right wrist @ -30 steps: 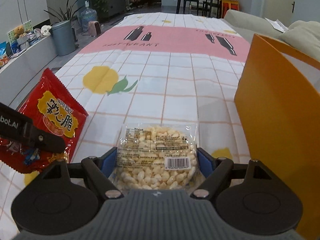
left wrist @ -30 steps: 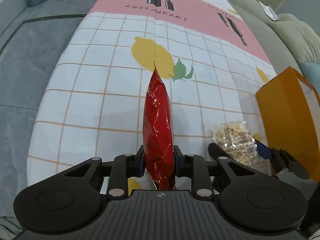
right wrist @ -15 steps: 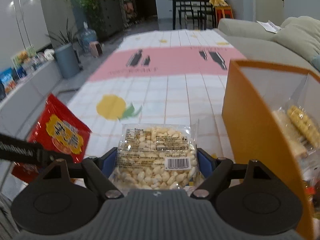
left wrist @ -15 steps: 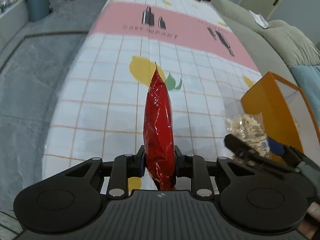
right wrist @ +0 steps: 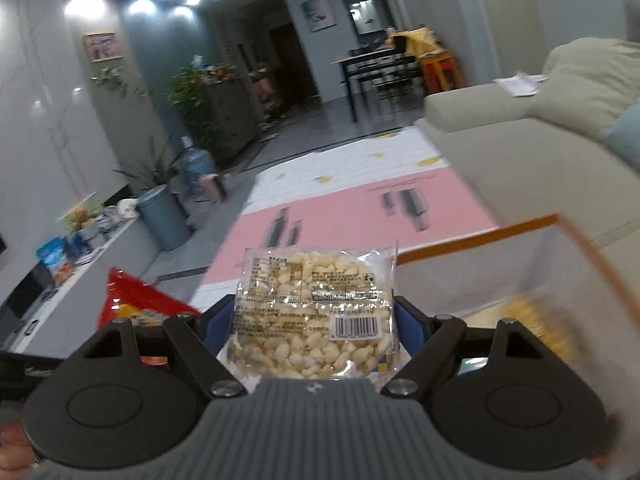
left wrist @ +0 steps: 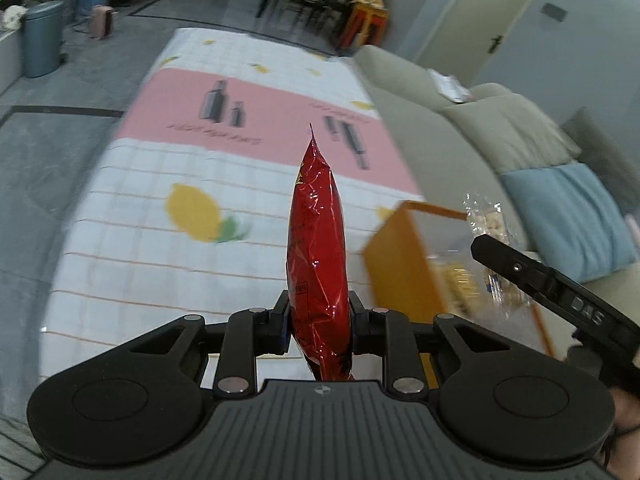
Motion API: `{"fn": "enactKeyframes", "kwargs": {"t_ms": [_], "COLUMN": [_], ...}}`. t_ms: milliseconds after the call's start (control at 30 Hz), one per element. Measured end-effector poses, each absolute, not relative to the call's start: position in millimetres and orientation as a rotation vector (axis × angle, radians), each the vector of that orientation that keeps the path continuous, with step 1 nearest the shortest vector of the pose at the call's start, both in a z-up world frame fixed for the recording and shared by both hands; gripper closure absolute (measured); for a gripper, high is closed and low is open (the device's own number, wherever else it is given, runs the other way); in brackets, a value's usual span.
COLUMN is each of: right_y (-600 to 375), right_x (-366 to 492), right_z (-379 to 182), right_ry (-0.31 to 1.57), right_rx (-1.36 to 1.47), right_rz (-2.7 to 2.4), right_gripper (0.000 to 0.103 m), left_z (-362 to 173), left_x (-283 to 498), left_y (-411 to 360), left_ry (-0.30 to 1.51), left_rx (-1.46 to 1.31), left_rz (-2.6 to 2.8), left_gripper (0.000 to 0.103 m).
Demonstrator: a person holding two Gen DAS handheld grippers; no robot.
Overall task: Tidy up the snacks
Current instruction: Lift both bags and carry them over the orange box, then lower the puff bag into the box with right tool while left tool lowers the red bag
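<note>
Your left gripper (left wrist: pixel 319 322) is clamped on the red bag (left wrist: pixel 318 256), which stands edge-on and upright between the fingers, its crimped top pointing away from you. The bag hangs in the air above the tablecloth (left wrist: pixel 160 248).

Your right gripper (right wrist: pixel 316 334) is closed on the clear pack (right wrist: pixel 314 312) of pale puffed pieces, held flat with the barcode facing the camera. In the left view the pack (left wrist: pixel 486 222) sits above the open top of the orange box (left wrist: pixel 404 276), to the right of the red bag. In the right view the box rim (right wrist: pixel 480 236) runs just behind the pack; yellow snacks inside are blurred.

Beyond: lemon print (left wrist: pixel 192 212), then the pink band (left wrist: pixel 260 120) with bottle prints. The sofa (left wrist: pixel 460 136) runs along the cloth's right edge, a blue cushion (left wrist: pixel 568 216) on it. Farther back, a grey bin (left wrist: pixel 42 38) at left and a dining table (right wrist: pixel 376 64) with chairs.
</note>
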State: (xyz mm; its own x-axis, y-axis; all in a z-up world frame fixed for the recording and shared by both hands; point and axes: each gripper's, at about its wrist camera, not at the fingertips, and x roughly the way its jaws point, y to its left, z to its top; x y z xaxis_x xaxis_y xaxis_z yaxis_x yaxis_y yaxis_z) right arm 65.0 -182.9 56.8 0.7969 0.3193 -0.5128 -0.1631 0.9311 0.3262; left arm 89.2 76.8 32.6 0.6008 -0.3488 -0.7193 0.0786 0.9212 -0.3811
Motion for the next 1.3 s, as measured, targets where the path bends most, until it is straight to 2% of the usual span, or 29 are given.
{"fn": "enactKeyframes", "kwargs": {"t_ms": [167,400,533,800,1033,1133,1300], "right_y": [-245.8,-313.2,-304.7,-243.5,-223.8,-217.3,-223.7], "right_x": [66.1,79.1,98.8,141.9,153.8,152.4,141.2], "right_z": [69.6,47.7,25.2,-13.4,-24.4,-23.8,-8.3], "right_ry": [0.624,0.682,0.744,0.829,0.867,0.852,0.777], "right_rx": [0.255,0.402,0.368,0.064,0.022,-0.031,-0.050], "right_rz": [0.164,0.136,0.126,0.132,0.075,0.070,0.129], "right_gripper": [0.023,0.023,0.023,0.023,0.017,0.010,0.009], "left_z": [42.5,37.2,28.8,13.8,17.3,22.1,33.9], "left_x": [90.4,97.4,100.7,102.4,100.3,99.7,93.1], "left_y": [37.5,-9.0,-20.3,-14.5,-2.9,-2.5,-12.6], "left_ry": [0.884,0.913,0.946,0.966,0.955,0.949,0.923], "left_rx": [-0.310,-0.269,-0.279,-0.265,-0.242,-0.251,-0.245], "left_rz": [-0.336,-0.401,-0.414,-0.393,-0.340,-0.356,-0.365], "left_gripper": [0.074,0.074,0.074,0.074,0.074,0.074,0.074]}}
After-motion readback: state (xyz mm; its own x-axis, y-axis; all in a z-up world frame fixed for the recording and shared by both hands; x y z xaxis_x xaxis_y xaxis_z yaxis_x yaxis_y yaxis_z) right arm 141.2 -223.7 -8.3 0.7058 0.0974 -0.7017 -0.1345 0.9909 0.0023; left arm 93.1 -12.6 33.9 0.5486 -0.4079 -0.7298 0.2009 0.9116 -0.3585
